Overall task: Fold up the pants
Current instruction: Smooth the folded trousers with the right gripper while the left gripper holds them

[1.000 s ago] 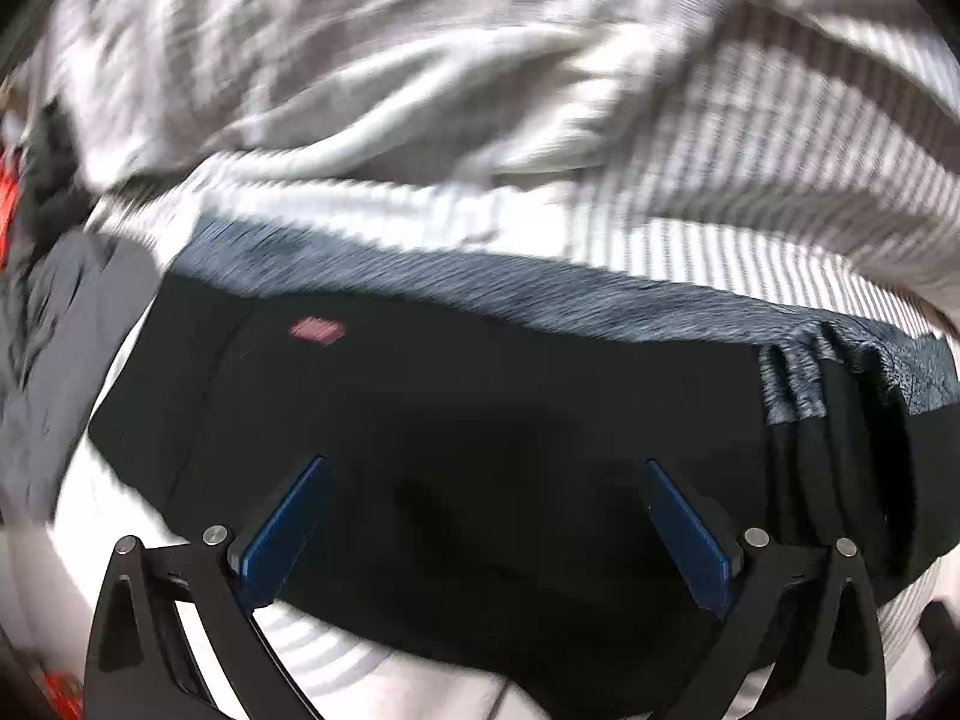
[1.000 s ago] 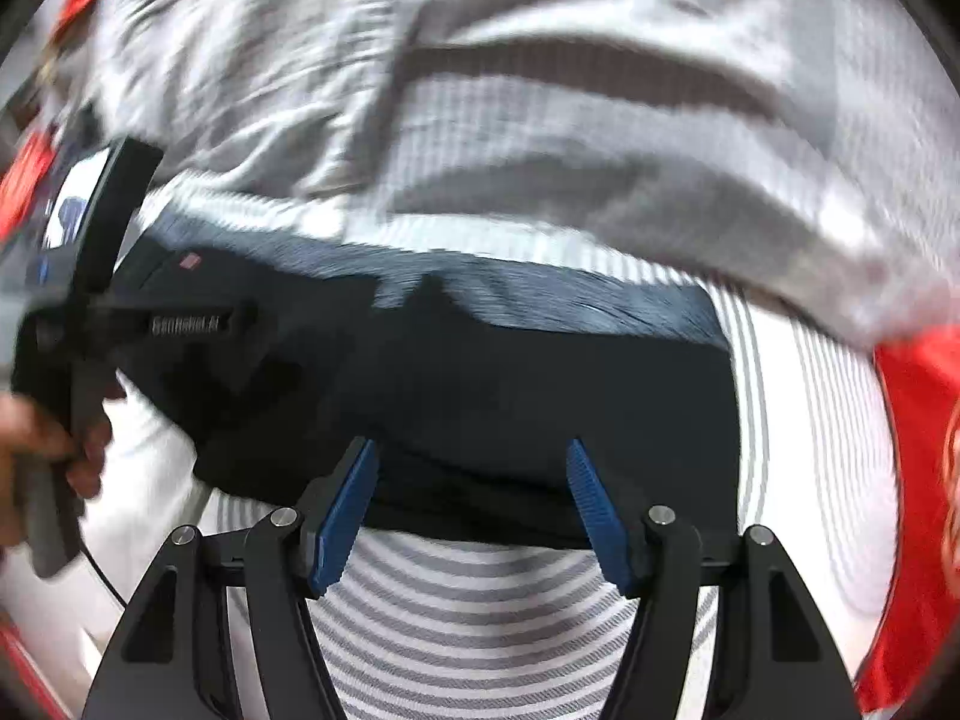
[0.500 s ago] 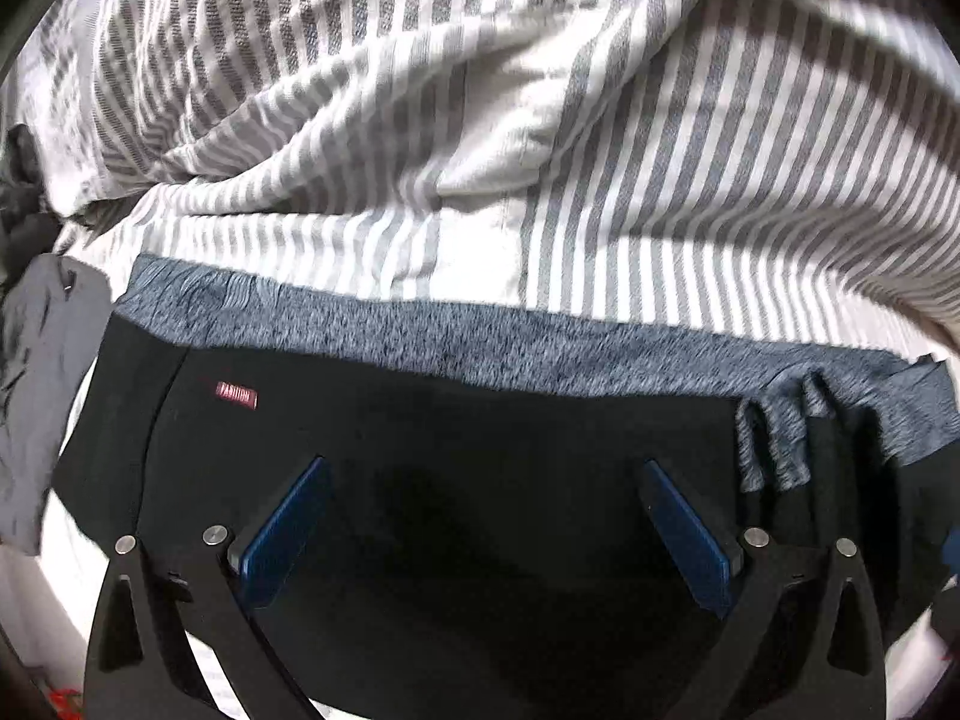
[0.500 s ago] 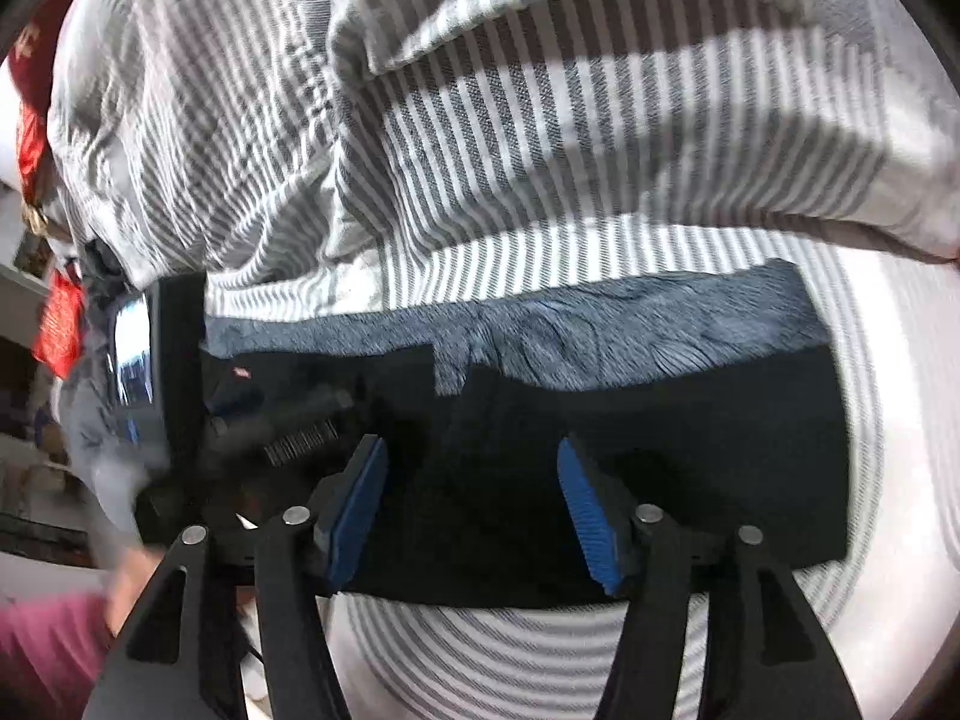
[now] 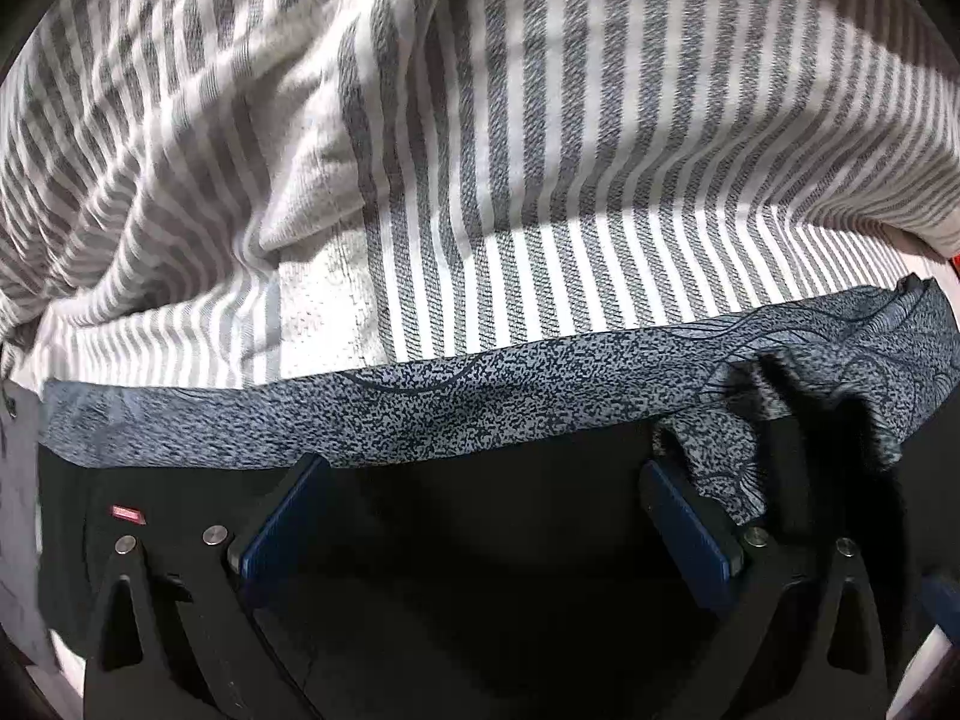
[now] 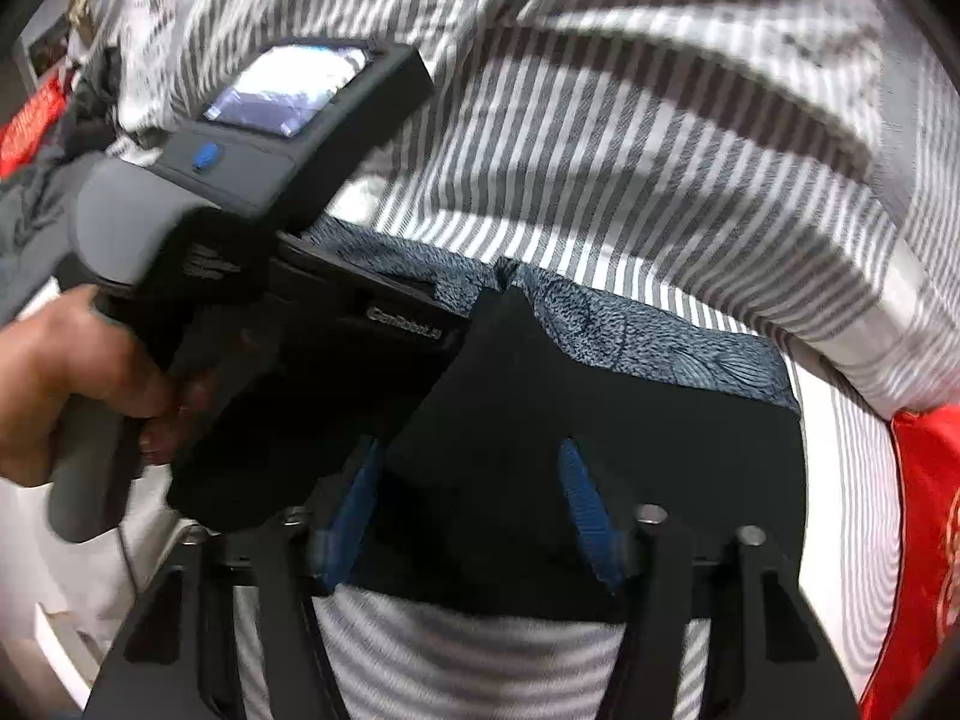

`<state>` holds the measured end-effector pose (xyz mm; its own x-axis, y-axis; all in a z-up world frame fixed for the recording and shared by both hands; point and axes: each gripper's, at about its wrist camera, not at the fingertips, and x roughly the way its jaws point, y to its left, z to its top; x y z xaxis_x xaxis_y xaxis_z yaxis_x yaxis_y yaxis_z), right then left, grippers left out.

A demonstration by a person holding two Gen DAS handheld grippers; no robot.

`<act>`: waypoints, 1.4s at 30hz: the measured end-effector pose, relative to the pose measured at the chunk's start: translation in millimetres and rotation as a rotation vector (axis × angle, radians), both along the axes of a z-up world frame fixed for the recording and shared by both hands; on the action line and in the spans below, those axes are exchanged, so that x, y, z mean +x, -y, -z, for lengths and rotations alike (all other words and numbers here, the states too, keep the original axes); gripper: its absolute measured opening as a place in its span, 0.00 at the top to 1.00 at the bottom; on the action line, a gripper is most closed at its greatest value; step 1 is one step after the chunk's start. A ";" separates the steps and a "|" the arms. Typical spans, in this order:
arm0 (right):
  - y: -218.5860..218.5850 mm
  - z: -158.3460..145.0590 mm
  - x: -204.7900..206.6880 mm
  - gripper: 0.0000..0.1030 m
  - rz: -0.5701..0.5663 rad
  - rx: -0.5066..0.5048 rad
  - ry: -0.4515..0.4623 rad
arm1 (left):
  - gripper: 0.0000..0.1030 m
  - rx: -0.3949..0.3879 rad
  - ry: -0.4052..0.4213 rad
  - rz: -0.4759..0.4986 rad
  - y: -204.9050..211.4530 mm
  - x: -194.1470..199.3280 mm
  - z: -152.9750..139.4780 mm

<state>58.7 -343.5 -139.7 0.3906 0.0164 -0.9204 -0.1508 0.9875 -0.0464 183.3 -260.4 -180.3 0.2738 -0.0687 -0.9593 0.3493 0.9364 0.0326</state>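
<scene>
Black pants (image 5: 480, 570) with speckled grey waistband (image 5: 420, 414) lay flat on striped bedding (image 5: 540, 210). Left tool (image 5: 480, 516) hovered spread wide over the dark cloth, gripping nothing. Right tool (image 6: 468, 504) was closing, pants fabric between its blue pads (image 6: 585, 510), not visibly pinched.

My two wrist cameras look steeply down, close over the black pants (image 5: 480, 540) both views share.
</scene>
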 end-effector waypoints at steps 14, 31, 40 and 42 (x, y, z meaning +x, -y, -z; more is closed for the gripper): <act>-15.8 10.9 -16.2 0.83 -0.094 -0.001 -0.042 | 0.00 -0.005 0.013 -0.071 -16.8 10.6 -7.7; 196.4 -23.2 14.6 0.83 0.572 0.403 -0.115 | 0.00 -0.177 -0.019 0.084 72.3 -36.6 -73.9; 191.4 32.5 11.7 0.83 0.550 0.417 -0.167 | 0.00 -0.177 -0.118 -0.006 34.4 -46.2 -8.7; 187.6 32.4 10.8 0.83 0.526 0.403 -0.167 | 0.00 -0.147 -0.118 -0.006 34.5 -46.7 -12.8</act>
